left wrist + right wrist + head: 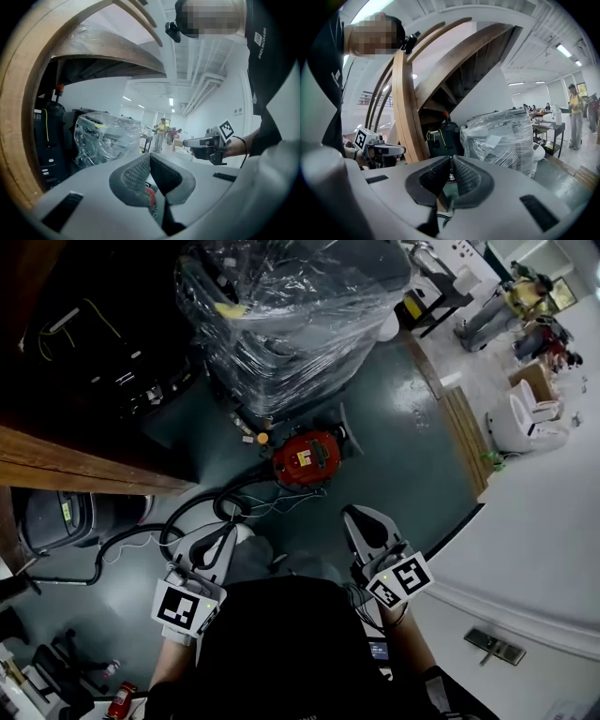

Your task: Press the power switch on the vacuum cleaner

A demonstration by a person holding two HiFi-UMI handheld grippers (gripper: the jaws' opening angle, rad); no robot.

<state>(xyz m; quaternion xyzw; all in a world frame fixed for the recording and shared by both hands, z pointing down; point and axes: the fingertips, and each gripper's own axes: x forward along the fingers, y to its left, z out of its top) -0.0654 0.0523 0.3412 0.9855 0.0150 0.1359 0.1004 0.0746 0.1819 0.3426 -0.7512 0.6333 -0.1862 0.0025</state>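
The red vacuum cleaner (307,457) sits on the dark green floor, just ahead of both grippers. Its black hose (192,518) curls away to the left. My left gripper (236,530) is held above the floor, down and left of the vacuum, with its jaws shut on nothing. My right gripper (356,514) hovers down and right of it, also shut and empty. In the left gripper view the closed left gripper (150,158) shows a bit of the red vacuum (150,194) below its tips. The right gripper (451,161) points towards the wrapped stack.
A plastic-wrapped stack of goods (281,315) stands right behind the vacuum. A wooden stair stringer (84,465) with black cases (103,343) under it fills the left. A dark bin (56,517) sits at the left, a white wall base (525,549) at the right, people far off.
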